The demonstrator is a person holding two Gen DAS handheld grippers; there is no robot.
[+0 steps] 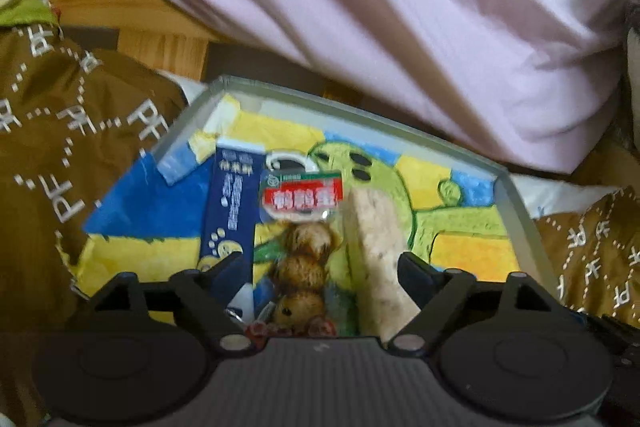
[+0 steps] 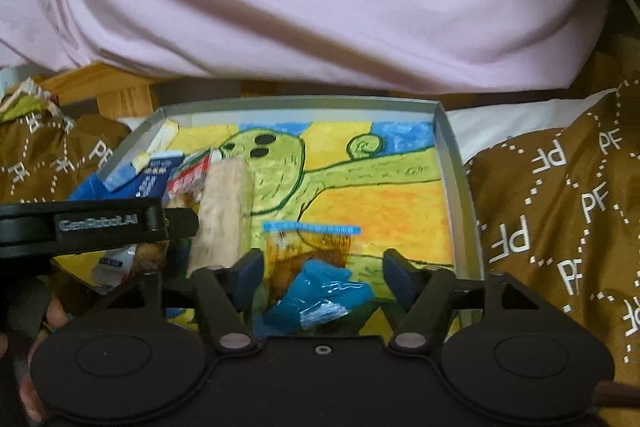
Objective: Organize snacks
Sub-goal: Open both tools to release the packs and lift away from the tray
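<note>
The left gripper [image 1: 316,269] stands with its black jaws spread, gripping nothing; between them, untouched, lies a clear packet of three round brown eggs [image 1: 302,259] with a red label at its 12 o'clock end. At the packet's 9 o'clock sits a long dark-blue sachet [image 1: 229,211]; at its 3 o'clock, a pale speckled bar [image 1: 376,247]. The right gripper [image 2: 323,273] is likewise parted and empty, a crinkled blue-and-clear snack bag [image 2: 316,291] lying loose between its fingers. All rest in a shallow grey-rimmed box [image 2: 450,155] lined with a crayon drawing, on brown printed cloth [image 2: 560,211].
</note>
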